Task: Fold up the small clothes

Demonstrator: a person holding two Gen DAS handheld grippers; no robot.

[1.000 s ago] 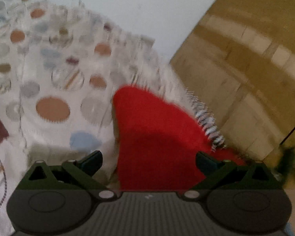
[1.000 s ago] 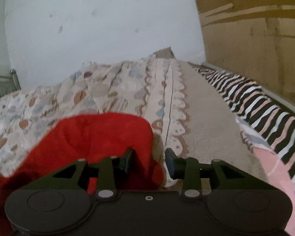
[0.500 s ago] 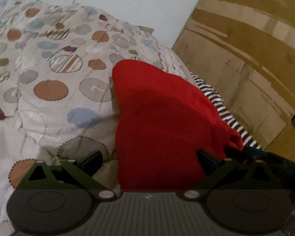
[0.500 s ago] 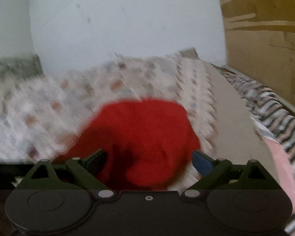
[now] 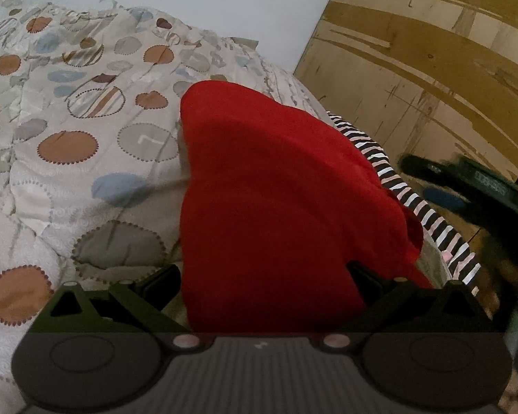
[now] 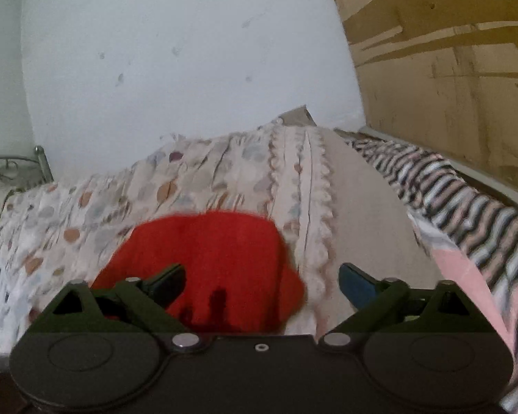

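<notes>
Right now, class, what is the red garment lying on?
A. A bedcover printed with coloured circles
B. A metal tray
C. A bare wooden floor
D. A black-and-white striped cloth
A: the red garment lies on the bedcover with brown, blue and grey circles; the striped cloth runs beside it.

I see a bed [image 5: 69, 179] under a circle-patterned quilt, against a pale blue wall [image 6: 190, 69]. A plywood panel [image 5: 431, 69] stands on its right; a metal bedframe [image 6: 13, 169] shows left.
</notes>
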